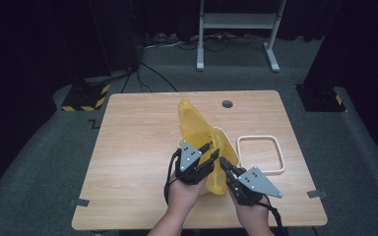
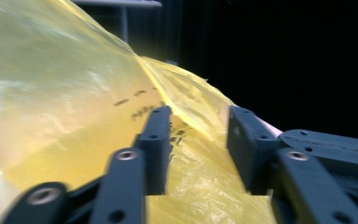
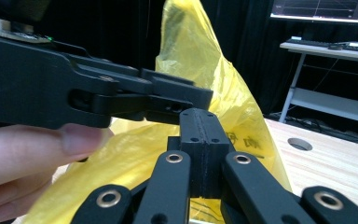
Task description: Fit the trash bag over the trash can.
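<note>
Yellow plastic bag (image 1: 197, 132), thin, translucent and crinkled with faint dark print, is held above the middle of the bench (image 1: 138, 147), over a pale round container (image 1: 221, 135), its top rising to a peak. The right tongs (image 3: 200, 140) are clenched, apparently pinching the film at the bag's near edge. The left tongs (image 2: 198, 140) are released, with bag film lying between the parted jaws. A slip or tear of the film is judged possible if the single pinch is pulled hard. A white rectangular tray (image 1: 261, 155) lies just beside.
</note>
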